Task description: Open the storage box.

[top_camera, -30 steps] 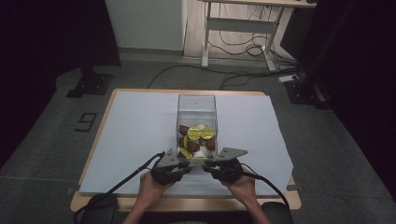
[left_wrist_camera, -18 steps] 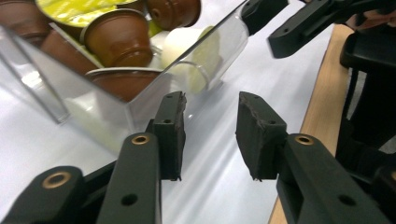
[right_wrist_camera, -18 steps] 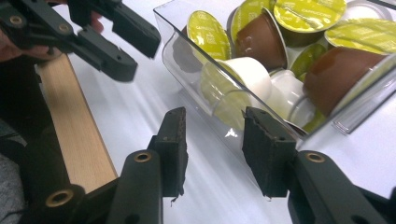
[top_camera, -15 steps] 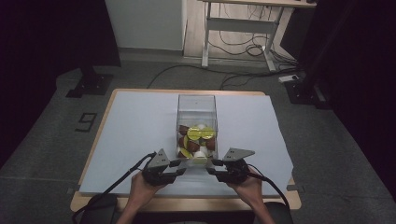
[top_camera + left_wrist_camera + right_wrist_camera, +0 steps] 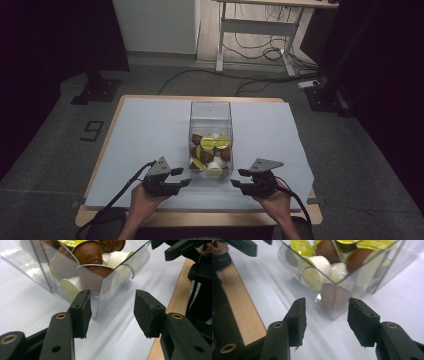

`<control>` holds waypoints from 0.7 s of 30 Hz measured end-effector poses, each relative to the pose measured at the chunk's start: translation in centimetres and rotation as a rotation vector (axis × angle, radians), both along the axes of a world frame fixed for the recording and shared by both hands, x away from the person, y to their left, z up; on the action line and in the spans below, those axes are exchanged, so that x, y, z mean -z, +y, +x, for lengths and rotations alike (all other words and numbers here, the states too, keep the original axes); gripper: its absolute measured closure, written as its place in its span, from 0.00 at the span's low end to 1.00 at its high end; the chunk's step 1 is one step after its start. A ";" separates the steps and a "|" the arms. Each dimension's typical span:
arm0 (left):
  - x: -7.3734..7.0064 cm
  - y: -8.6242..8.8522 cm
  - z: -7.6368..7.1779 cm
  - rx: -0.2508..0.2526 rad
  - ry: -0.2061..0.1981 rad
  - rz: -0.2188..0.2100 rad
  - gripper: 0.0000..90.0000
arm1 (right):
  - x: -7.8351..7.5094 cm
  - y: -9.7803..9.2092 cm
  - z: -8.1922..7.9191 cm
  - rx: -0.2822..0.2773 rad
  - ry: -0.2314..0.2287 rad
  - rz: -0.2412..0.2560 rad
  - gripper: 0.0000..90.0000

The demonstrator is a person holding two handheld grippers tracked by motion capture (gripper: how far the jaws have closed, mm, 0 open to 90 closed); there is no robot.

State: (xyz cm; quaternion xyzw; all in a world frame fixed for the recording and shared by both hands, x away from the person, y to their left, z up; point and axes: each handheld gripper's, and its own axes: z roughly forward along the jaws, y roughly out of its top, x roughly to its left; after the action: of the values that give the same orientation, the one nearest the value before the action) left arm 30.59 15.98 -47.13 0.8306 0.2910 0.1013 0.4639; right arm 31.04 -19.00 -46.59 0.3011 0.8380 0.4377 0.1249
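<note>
A clear plastic box (image 5: 210, 112) stands in the middle of the table, part-filled with brown, white and yellow-green coffee capsules (image 5: 210, 150). My left gripper (image 5: 184, 178) is open just left of the box's near corner, pointing right. My right gripper (image 5: 237, 178) is open just right of that corner, pointing left. In the left gripper view the box's corner (image 5: 100, 290) stands between and beyond the open jaws (image 5: 111, 312). In the right gripper view the capsules (image 5: 322, 270) lie behind the box wall, ahead of the open jaws (image 5: 327, 320). Neither gripper holds anything.
A pale blue sheet (image 5: 145, 135) covers the wooden table, whose near edge (image 5: 200, 220) lies just behind my hands. Desk legs and cables (image 5: 260, 45) stand on the floor beyond the table. A black stand base (image 5: 95, 90) sits at the far left.
Both grippers have drawn apart sideways from in front of the box, the left one leftward and the right one rightward. The box has not moved.
</note>
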 end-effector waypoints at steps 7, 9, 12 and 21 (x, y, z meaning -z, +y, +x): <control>0.2 1.4 0.5 -0.043 0.000 0.006 0.47 | 0.0 -1.6 0.8 0.079 0.008 -0.002 0.48; 0.2 1.6 0.6 -0.051 -0.001 0.003 0.44 | 0.1 -2.1 1.1 0.107 0.009 -0.009 0.47; 0.2 2.3 1.0 -0.079 -0.003 0.008 0.40 | 0.2 -2.9 1.4 0.155 0.015 -0.018 0.46; 0.8 3.6 2.1 -0.137 0.006 0.050 0.32 | 0.9 -5.0 2.6 0.247 0.030 -0.058 0.43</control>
State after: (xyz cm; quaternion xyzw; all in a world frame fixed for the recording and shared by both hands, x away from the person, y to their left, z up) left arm 32.65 19.57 -47.91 0.8203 0.3462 0.1375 0.4340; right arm 33.68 -24.01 -47.46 0.4046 0.8087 0.3900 0.1740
